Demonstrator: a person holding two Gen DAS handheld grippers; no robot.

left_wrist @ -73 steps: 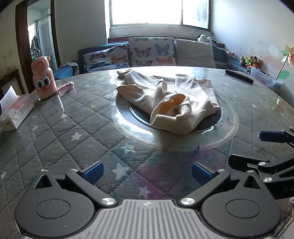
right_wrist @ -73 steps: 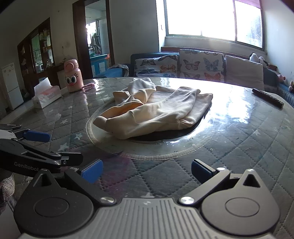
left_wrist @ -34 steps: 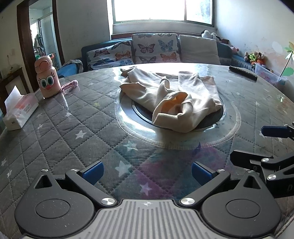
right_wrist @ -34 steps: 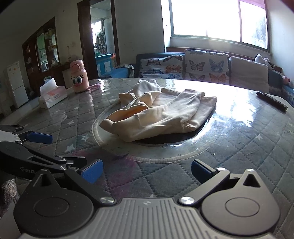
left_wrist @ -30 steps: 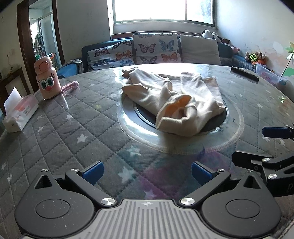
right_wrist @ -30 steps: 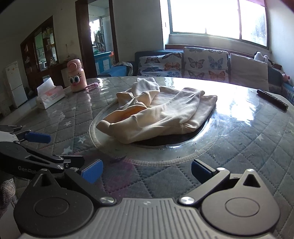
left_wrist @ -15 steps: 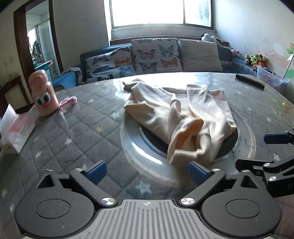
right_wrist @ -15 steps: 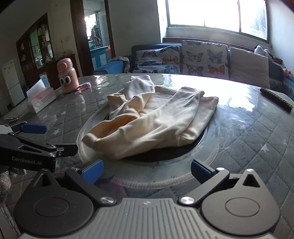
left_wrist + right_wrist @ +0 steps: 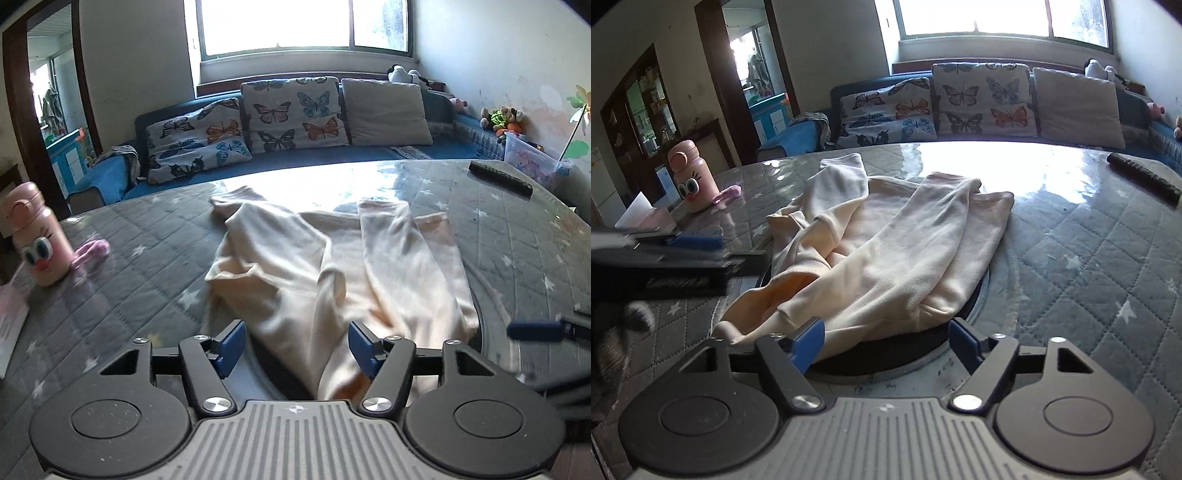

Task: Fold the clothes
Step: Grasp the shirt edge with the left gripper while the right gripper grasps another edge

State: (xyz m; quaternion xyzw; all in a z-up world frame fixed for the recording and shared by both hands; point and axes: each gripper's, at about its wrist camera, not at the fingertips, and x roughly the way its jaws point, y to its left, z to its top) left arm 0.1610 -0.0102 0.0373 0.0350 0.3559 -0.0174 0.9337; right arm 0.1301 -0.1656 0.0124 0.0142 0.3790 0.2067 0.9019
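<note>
Right wrist: quilted star-print table [image 9: 1089, 258]

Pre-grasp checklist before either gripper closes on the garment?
1. Left gripper open: ok, jaws spread with cloth between them.
2. Right gripper open: ok, jaws spread at the garment's near edge.
3. Garment flat: not ok, crumpled, sleeves folded over the body.
4. Grippers apart from each other: ok, each shows at the side of the other's view, no contact.
5. Bottle and remote away from the garment: ok.
6. Single layer between the left fingers: cannot tell, blurred.
</note>
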